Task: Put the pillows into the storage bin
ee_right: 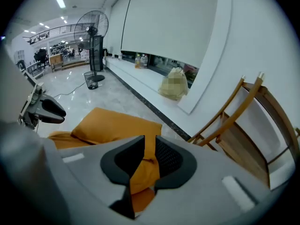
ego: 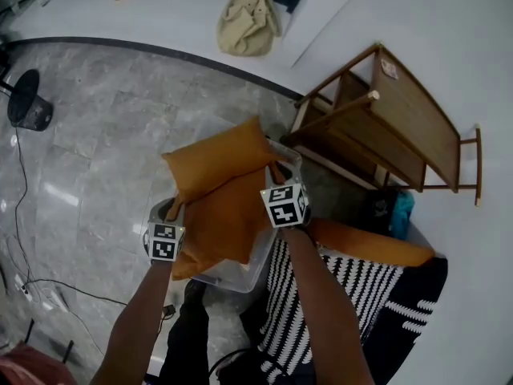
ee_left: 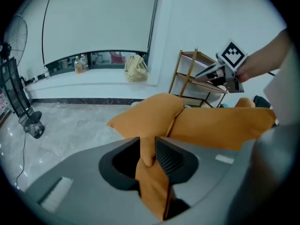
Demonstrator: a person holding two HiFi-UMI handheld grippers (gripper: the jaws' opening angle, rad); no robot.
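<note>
Two orange pillows overlap above a clear storage bin (ego: 240, 279) on the floor. The far pillow (ego: 220, 163) rests over the bin's back rim. The nearer pillow (ego: 228, 223) hangs between my grippers. My left gripper (ego: 171, 213) pinches its left corner, and the orange fabric (ee_left: 146, 172) fills the gap between the jaws. My right gripper (ego: 277, 176) holds the right corner, with fabric (ee_right: 143, 170) pressed between its jaws. The left gripper view also shows the right gripper (ee_left: 220, 74), and the right gripper view shows the left gripper (ee_right: 44, 109).
A wooden shelf (ego: 393, 127) stands close behind the bin on the right. A third orange pillow (ego: 369, 243) lies on a black-and-white striped blanket (ego: 321, 303). A beige bag (ego: 250, 18) sits on the ledge, and a fan base (ego: 28, 103) with cables is at far left.
</note>
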